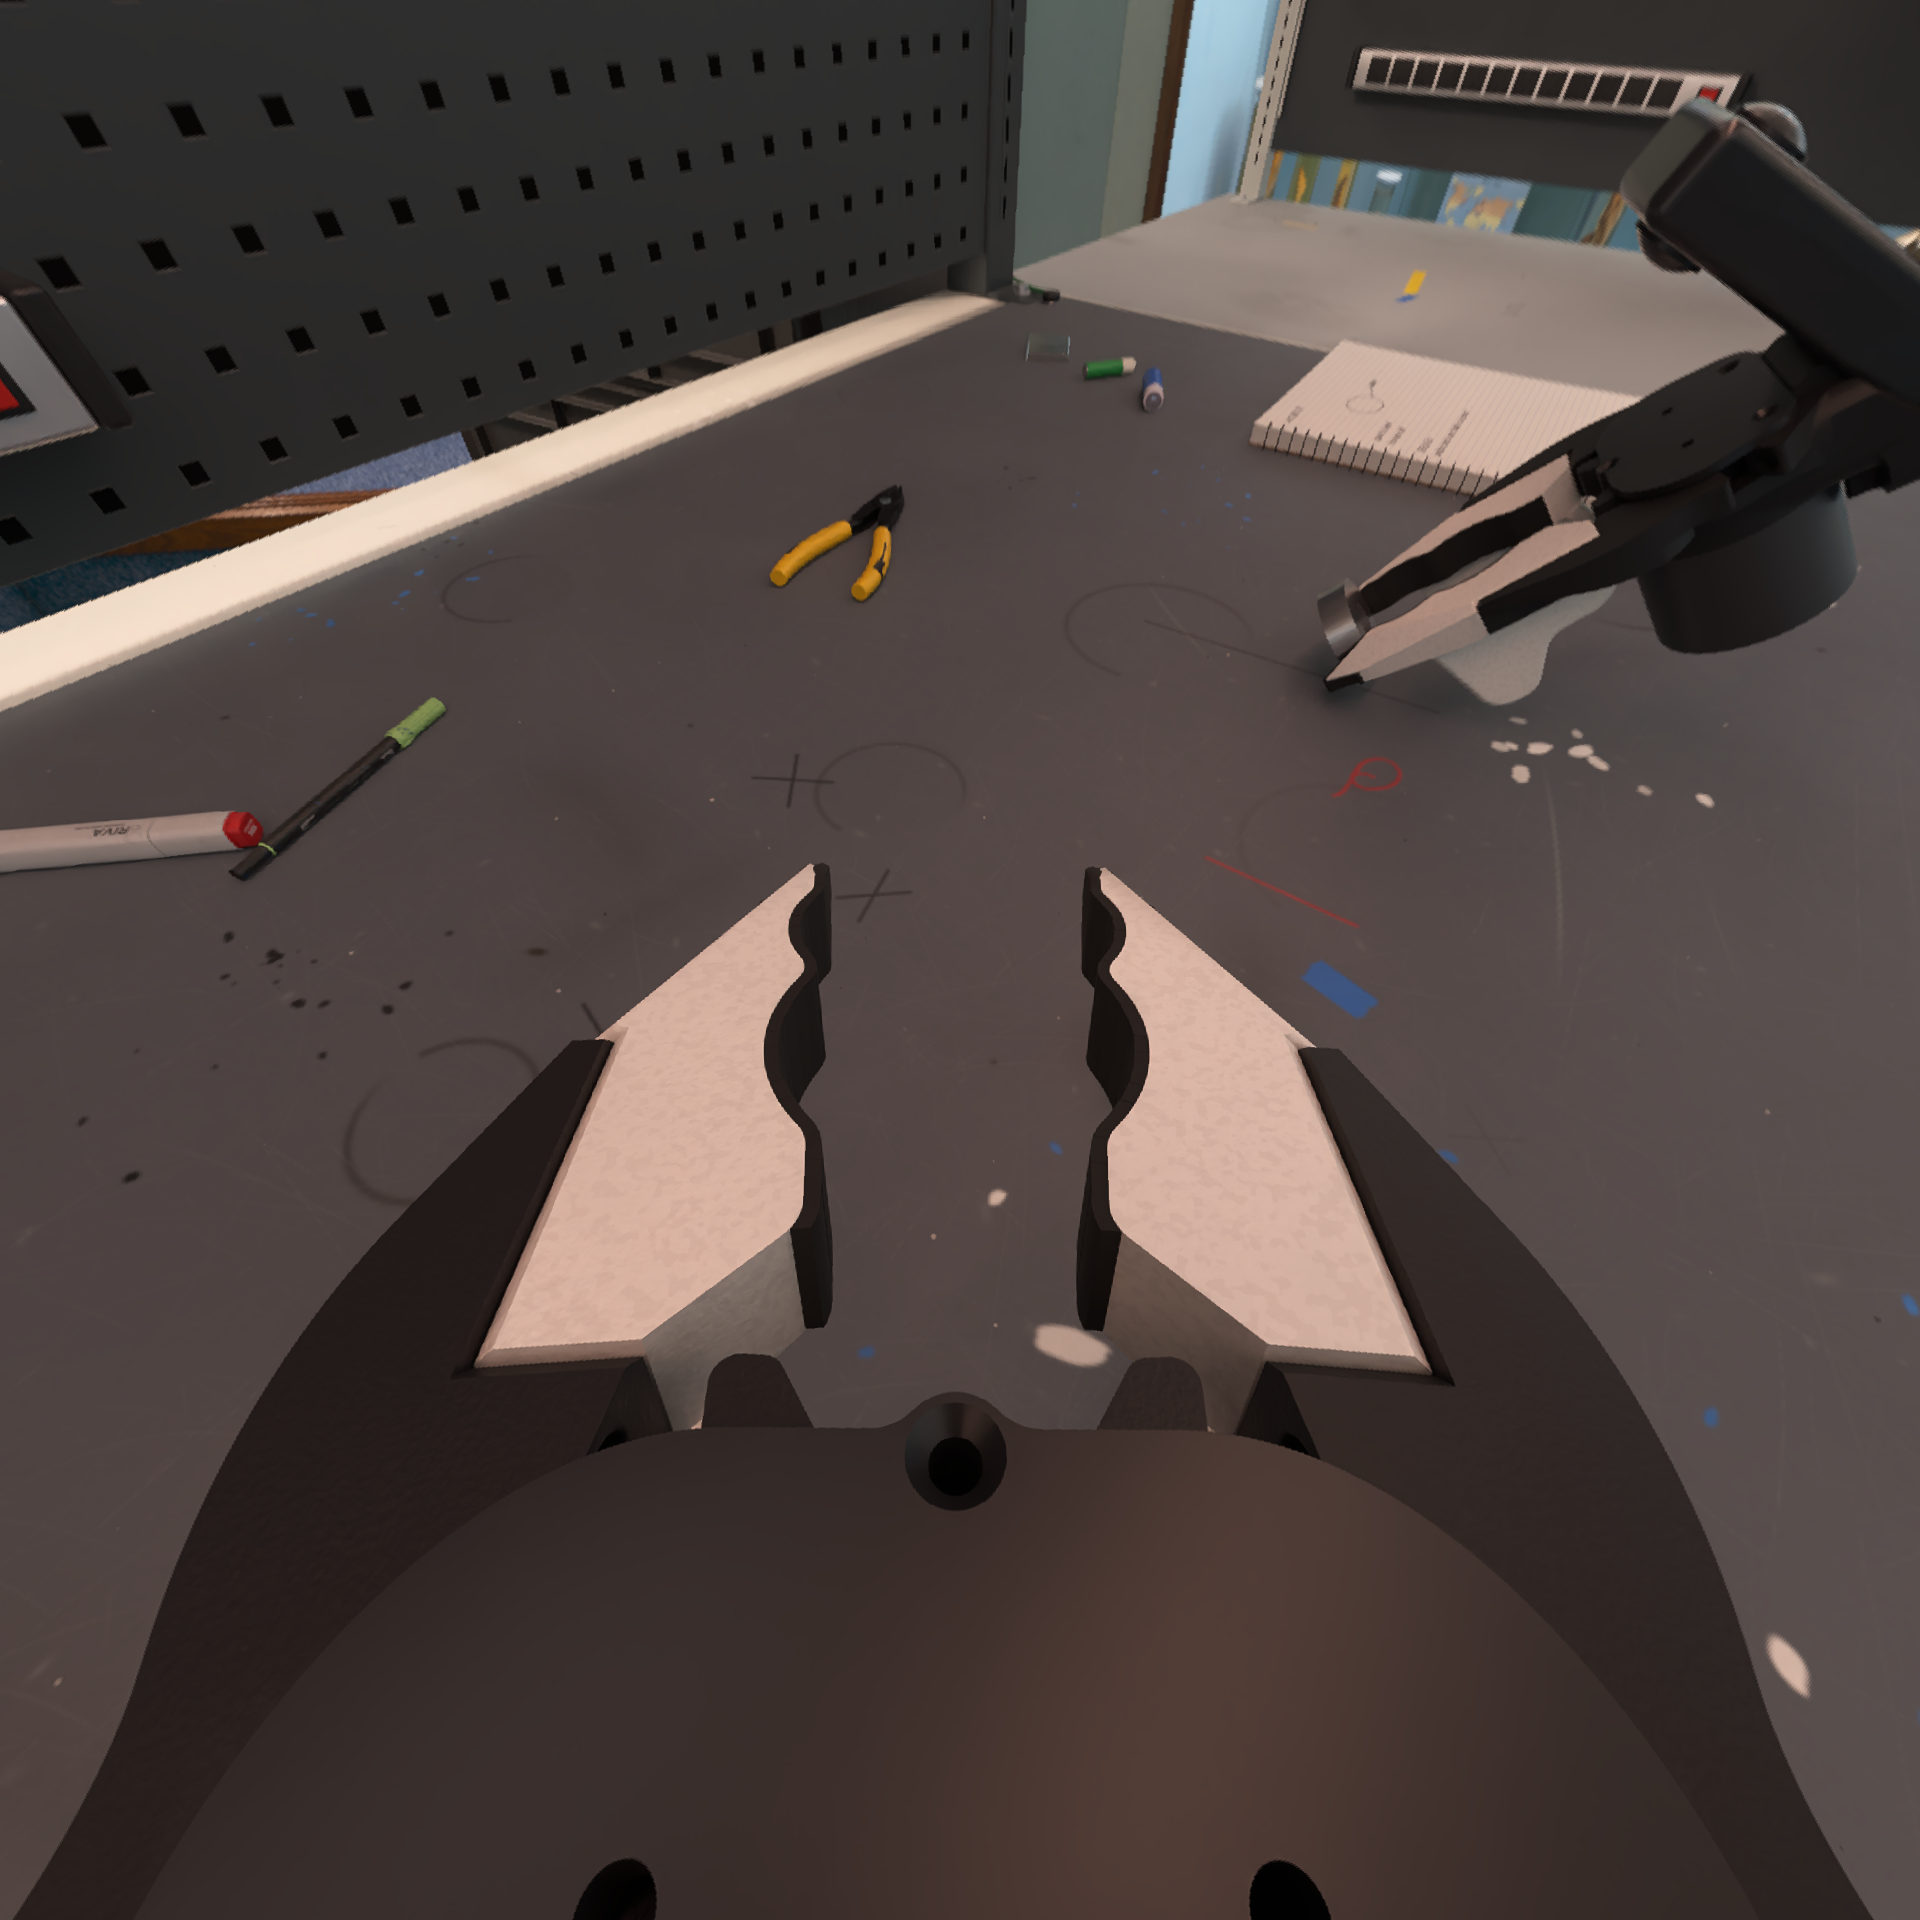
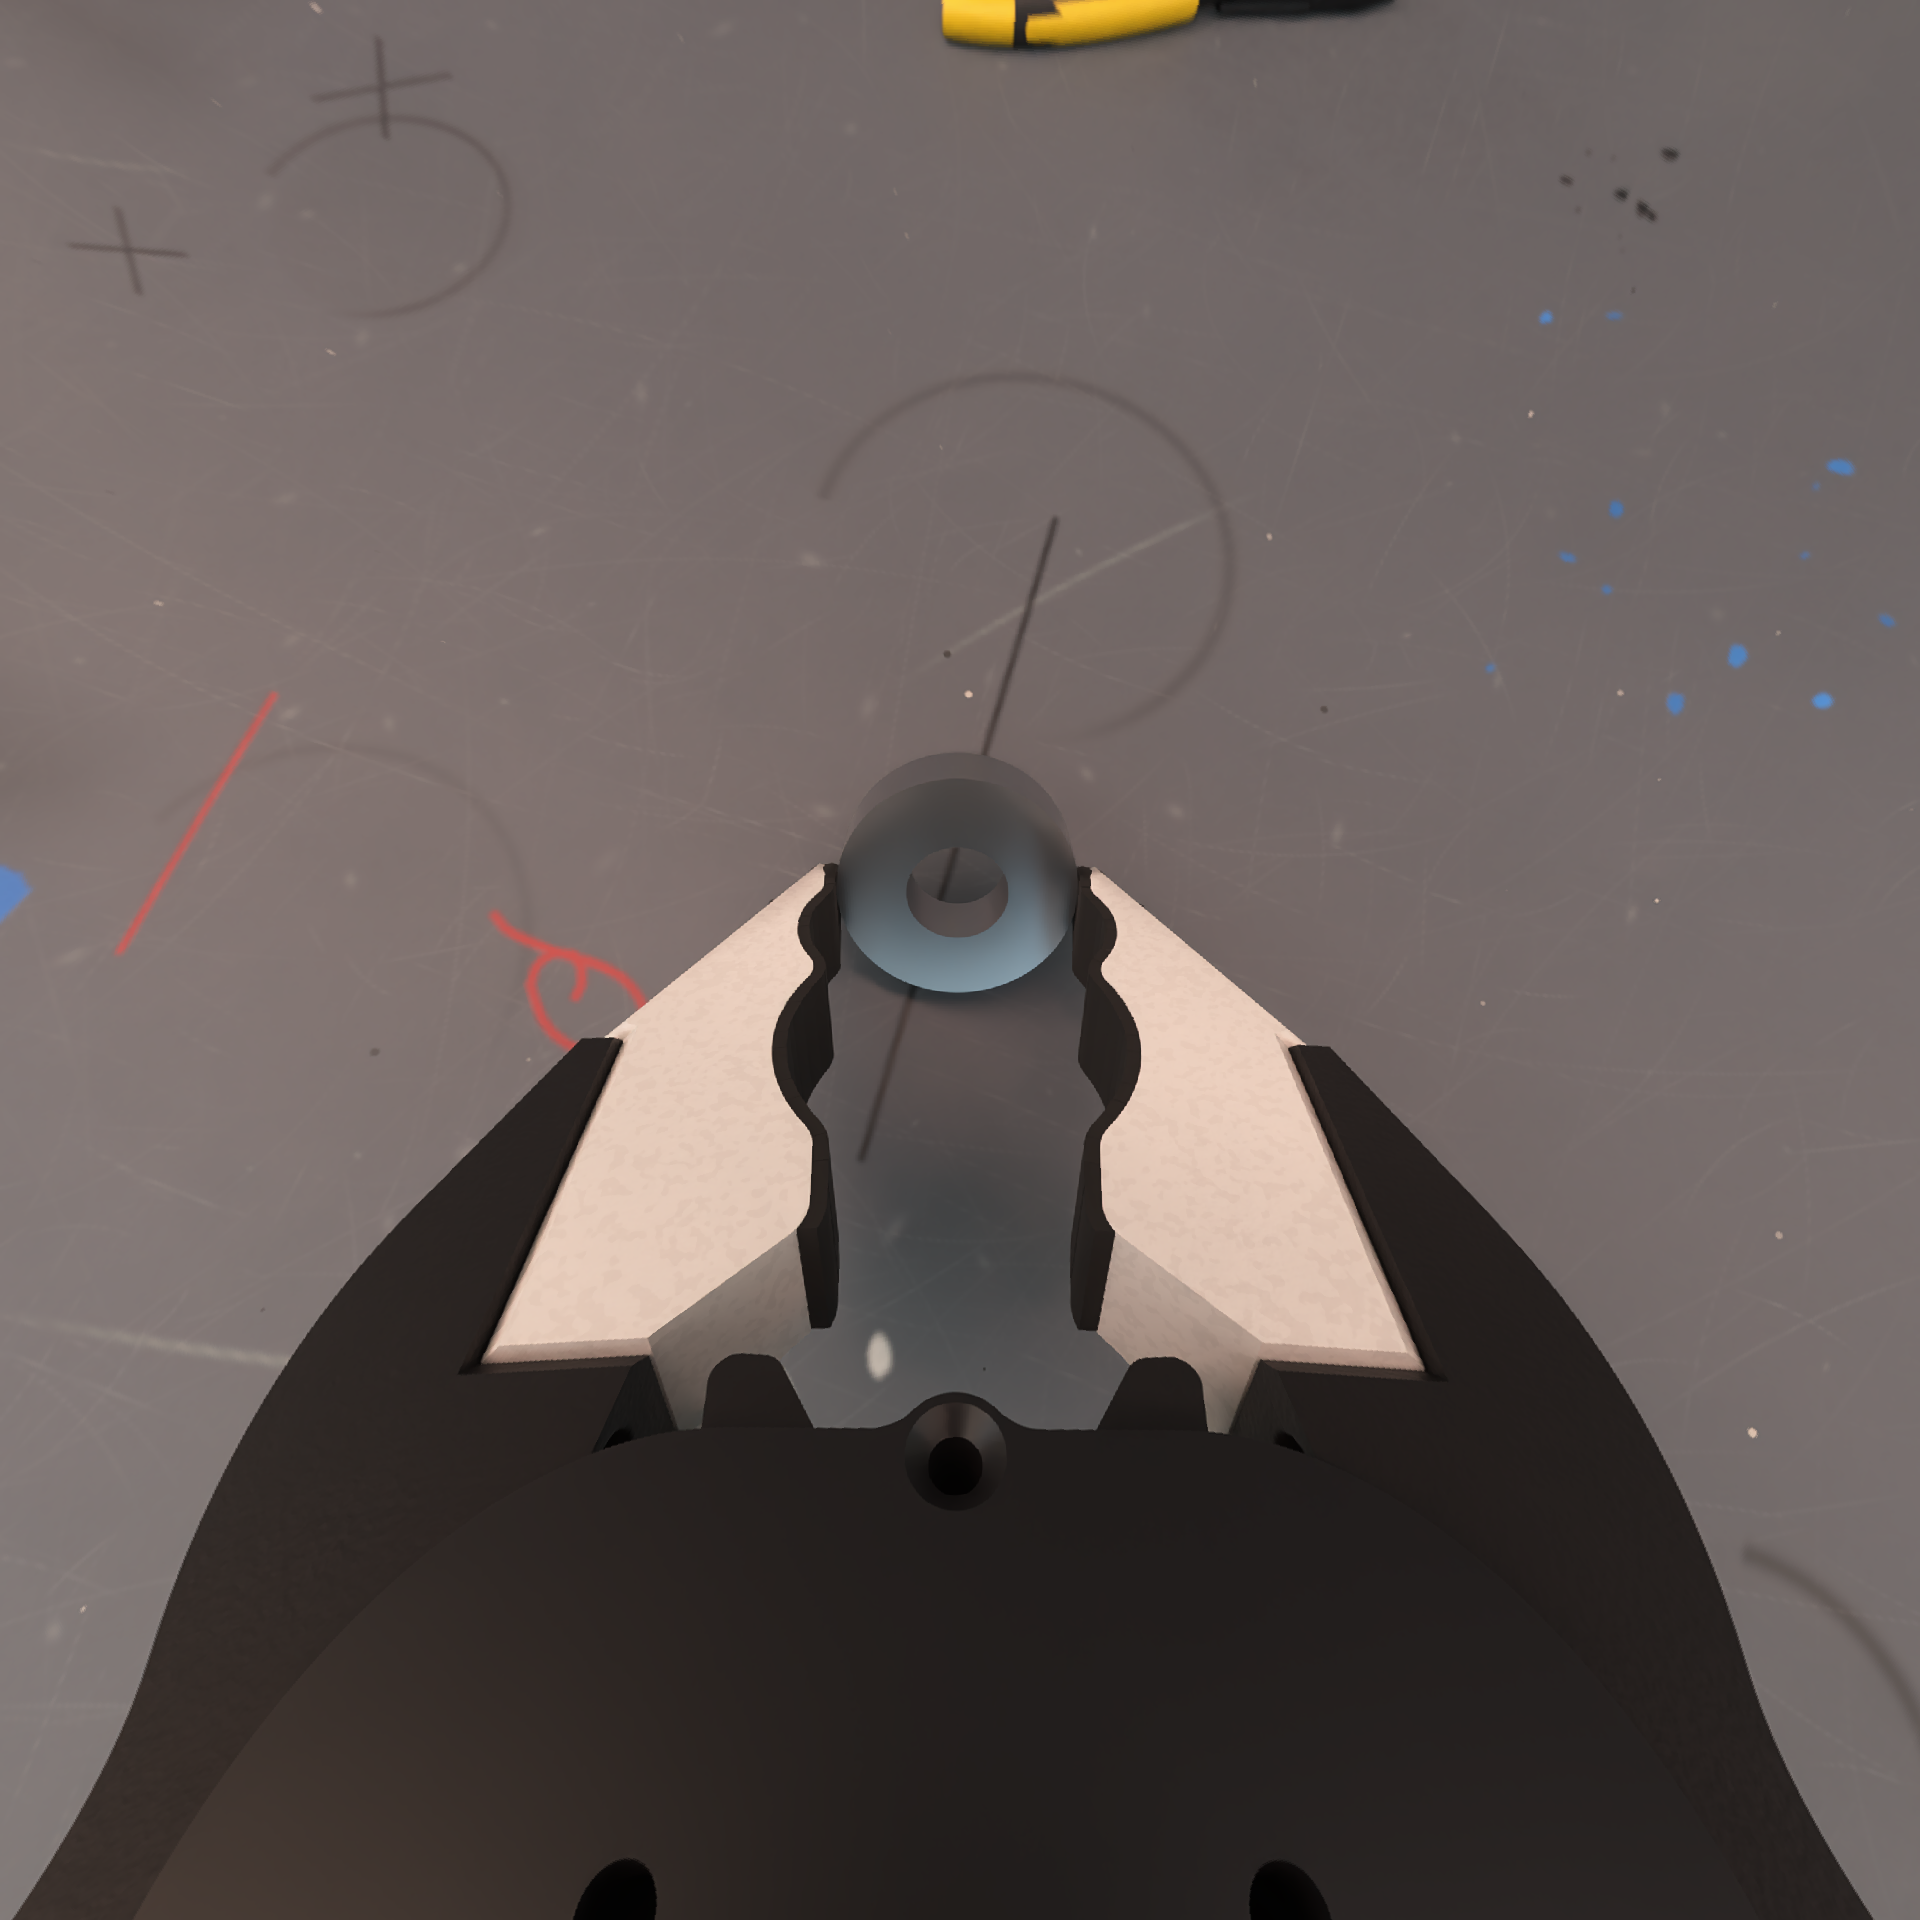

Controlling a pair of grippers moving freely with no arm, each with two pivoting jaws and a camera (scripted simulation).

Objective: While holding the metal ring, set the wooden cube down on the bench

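Observation:
My right gripper (image 2: 956, 878) is shut on the metal ring (image 2: 883, 914), a grey ring with a centre hole held at the fingertips, low over the dark grey bench (image 2: 1351, 935). In the left wrist view this gripper (image 1: 1342, 649) comes in from the right with the ring (image 1: 1340, 615) at its tips, close to the bench top. My left gripper (image 1: 956, 883) is open and empty above the bench (image 1: 1039, 707). No wooden cube shows in either view.
Yellow-handled pliers (image 1: 842, 542) lie mid-bench and show at the top edge of the right wrist view (image 2: 1070, 19). A white marker (image 1: 125, 836) and a black pen (image 1: 338, 790) lie left. A spiral notebook (image 1: 1423, 416) and two small caps (image 1: 1127, 376) lie far right. A pegboard (image 1: 468, 260) stands behind.

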